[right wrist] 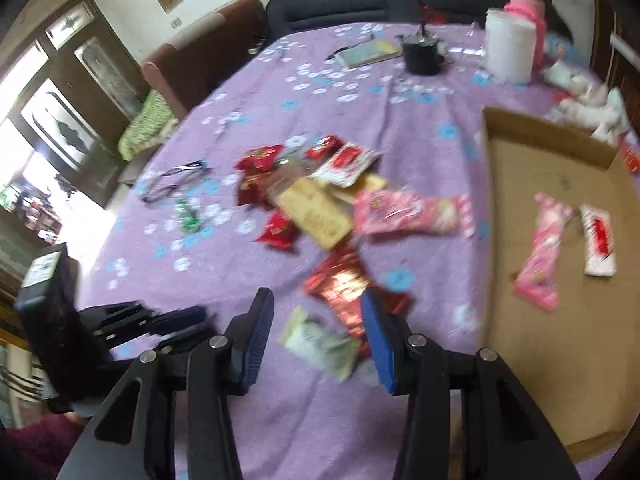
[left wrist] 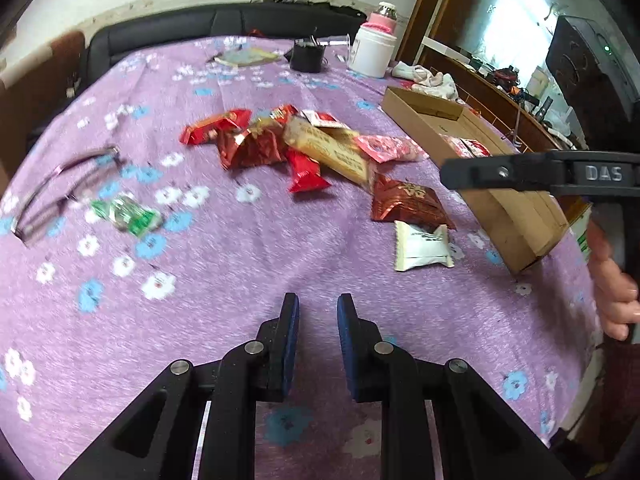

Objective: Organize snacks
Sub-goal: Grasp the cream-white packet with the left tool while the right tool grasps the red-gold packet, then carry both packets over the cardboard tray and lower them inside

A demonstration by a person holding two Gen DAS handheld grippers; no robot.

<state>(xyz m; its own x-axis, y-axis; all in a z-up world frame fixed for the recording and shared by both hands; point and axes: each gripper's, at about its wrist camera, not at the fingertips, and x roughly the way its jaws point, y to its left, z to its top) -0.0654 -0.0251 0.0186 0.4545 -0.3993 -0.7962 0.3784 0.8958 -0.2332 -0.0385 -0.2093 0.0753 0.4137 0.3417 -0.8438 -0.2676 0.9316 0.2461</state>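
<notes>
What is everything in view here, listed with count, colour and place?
tablecloth: one, purple with flowers, covering the table
cardboard box: one, brown, open, right side
pink packet: one, inside the box
white-and-red packet: one, inside the box beside it
snack pile: several red, gold and pink packets, table centre
white packet: one, near the box's front corner
green packet: one, left of the pile
glasses: one pair, dark, far left
white tub: one, far edge
pink bottle: one, behind the tub
black cup: one, far edge
left tongs: open, empty
right tongs: open, above the white packet
</notes>
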